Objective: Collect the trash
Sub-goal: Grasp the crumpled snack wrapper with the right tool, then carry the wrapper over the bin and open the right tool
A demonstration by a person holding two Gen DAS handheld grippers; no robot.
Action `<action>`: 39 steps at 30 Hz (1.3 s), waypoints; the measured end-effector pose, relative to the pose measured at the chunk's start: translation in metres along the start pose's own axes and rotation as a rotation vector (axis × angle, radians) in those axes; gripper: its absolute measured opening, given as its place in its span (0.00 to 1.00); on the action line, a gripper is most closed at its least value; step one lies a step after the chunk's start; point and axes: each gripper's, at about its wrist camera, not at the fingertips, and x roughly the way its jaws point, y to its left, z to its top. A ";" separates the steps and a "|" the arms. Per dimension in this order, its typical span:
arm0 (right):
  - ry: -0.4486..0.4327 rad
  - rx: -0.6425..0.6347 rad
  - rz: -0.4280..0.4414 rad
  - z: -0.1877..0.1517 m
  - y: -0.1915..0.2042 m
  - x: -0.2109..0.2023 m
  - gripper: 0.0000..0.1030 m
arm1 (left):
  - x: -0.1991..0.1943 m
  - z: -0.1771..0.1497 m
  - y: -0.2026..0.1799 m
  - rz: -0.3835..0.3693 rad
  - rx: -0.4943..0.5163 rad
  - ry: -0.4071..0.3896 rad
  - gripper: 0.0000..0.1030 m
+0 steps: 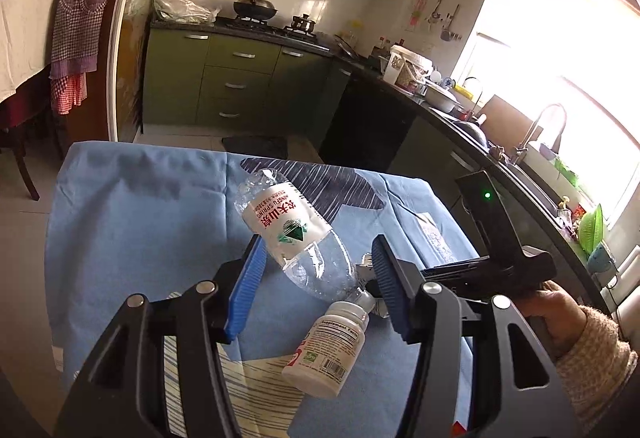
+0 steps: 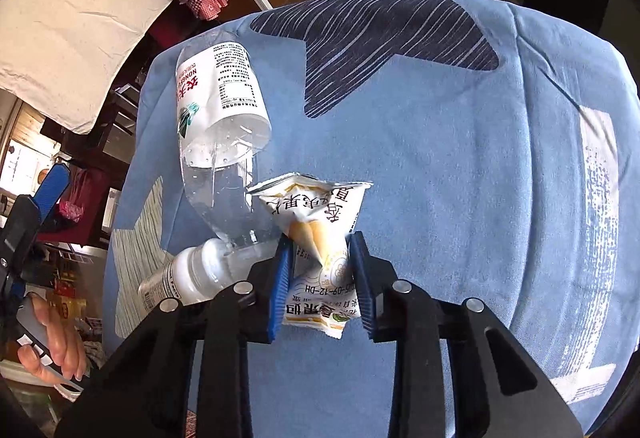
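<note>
An empty clear water bottle [image 1: 294, 234] with a white label lies on the blue cloth [image 1: 140, 218], its neck toward me. A white supplement bottle [image 1: 326, 352] lies at its neck. My left gripper [image 1: 316, 258] is open, its blue pads on either side of the water bottle's lower body, apart from it. In the right wrist view, my right gripper [image 2: 320, 250] is shut on a crumpled white snack wrapper [image 2: 316, 222] right beside the water bottle [image 2: 218, 118] and the supplement bottle [image 2: 180, 280]. The right gripper's body [image 1: 500, 258] shows in the left wrist view.
The cloth-covered table [image 2: 480, 158] carries a dark leaf print [image 2: 380, 34]. Green kitchen cabinets [image 1: 240, 78] with a stove stand beyond, a dark counter with a sink [image 1: 532, 158] runs on the right, and an apron [image 1: 80, 18] hangs at the left.
</note>
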 end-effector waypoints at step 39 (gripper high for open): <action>-0.356 0.505 -0.472 -0.204 -0.278 -0.201 0.64 | -0.028 -0.051 -0.085 -0.146 0.334 0.173 0.59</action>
